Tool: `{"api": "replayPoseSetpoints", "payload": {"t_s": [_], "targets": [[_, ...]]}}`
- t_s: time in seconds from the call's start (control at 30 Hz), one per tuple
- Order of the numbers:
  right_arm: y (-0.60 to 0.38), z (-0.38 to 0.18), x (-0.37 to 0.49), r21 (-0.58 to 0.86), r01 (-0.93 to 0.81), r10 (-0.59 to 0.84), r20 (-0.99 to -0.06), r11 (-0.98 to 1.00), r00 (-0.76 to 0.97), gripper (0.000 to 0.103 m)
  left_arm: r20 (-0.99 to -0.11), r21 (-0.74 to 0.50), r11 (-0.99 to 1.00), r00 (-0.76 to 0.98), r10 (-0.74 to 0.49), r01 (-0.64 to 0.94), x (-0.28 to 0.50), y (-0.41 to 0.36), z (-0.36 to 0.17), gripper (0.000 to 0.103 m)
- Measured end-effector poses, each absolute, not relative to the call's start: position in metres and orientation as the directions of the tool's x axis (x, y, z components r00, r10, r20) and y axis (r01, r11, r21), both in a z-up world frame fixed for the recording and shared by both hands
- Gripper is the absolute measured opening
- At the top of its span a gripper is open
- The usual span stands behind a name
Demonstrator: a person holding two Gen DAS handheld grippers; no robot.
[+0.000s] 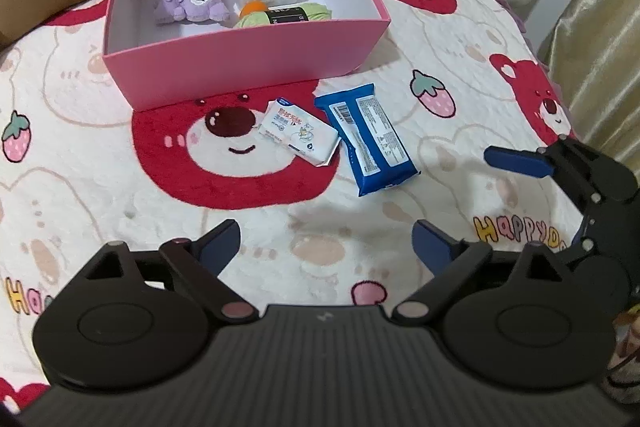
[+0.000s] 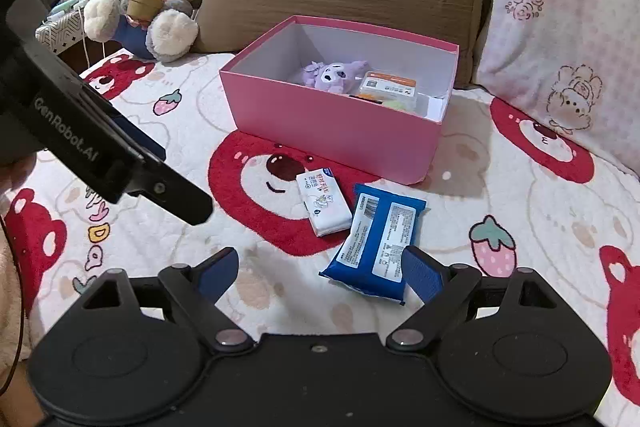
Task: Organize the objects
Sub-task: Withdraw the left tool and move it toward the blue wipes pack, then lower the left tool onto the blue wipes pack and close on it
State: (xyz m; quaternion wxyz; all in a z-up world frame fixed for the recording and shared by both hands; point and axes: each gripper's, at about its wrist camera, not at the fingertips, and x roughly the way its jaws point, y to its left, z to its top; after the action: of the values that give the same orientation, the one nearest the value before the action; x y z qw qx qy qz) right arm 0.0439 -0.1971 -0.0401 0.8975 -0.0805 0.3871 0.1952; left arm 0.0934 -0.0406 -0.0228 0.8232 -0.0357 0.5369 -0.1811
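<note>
Both grippers hang open and empty over the bear-print blanket [image 1: 100, 163]. Nearest the right gripper [image 2: 320, 269] lies the blue packet [image 2: 376, 241], label side up with a barcode and fine print too small to read; its near end sits just inside the right finger [image 2: 422, 273], though whether they touch cannot be told. The packet's long axis runs from near to far, tilted slightly right in the right wrist view.

Just left of it, touching or slightly overlapped, lies the white tissue pack [image 2: 323, 205], bearing red characters and a cartoon figure, its long axis angled near-right to far-left. Beyond both stands the pink box [image 2: 332, 131], holding a purple plush [image 2: 334, 77], an orange-labelled case [image 2: 390, 87] with a QR code, and green fabric.

From the left gripper [image 1: 326, 241], both packs lie well ahead between its spread fingers and the box. The left tool's body reads "GenRobot.AI" [image 2: 66, 129]. The blanket shows "Happy" [image 1: 516, 231].
</note>
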Motion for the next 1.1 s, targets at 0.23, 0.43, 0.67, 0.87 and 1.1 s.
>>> {"api": "replayPoseSetpoints", "payload": {"t_s": [0.23, 0.43, 0.67, 0.87, 1.1], "targets": [[-0.194, -0.065, 0.047, -0.026, -0.429, 0.296, -0.687, 0.903, 0.664, 0.091, -0.860, -0.271, 0.935, 0.378, -0.342, 0.229, 0.101, -0.052, -0.045, 0.094], [-0.194, -0.090, 0.059, -0.037, -0.421, 0.278, -0.699, 0.906, 0.659, 0.091, -0.859, -0.239, 0.941, 0.400, -0.319, 0.238, 0.111, -0.066, -0.061, 0.094], [-0.202, -0.111, 0.072, -0.025, -0.393, 0.264, -0.703, 0.919, 0.661, 0.091, -0.868, -0.269, 0.939, 0.368, -0.334, 0.216, 0.124, -0.077, -0.087, 0.094], [-0.210, -0.123, 0.086, -0.020, -0.376, 0.250, -0.715, 0.926, 0.653, 0.091, -0.859, -0.298, 0.925, 0.358, -0.367, 0.235, 0.136, -0.093, -0.107, 0.094], [-0.225, -0.142, 0.110, 0.088, -0.337, 0.291, -0.729, 0.937, 0.619, 0.091, -0.862, -0.291, 0.924, 0.352, -0.366, 0.248, 0.150, -0.109, -0.125, 0.091]]}}
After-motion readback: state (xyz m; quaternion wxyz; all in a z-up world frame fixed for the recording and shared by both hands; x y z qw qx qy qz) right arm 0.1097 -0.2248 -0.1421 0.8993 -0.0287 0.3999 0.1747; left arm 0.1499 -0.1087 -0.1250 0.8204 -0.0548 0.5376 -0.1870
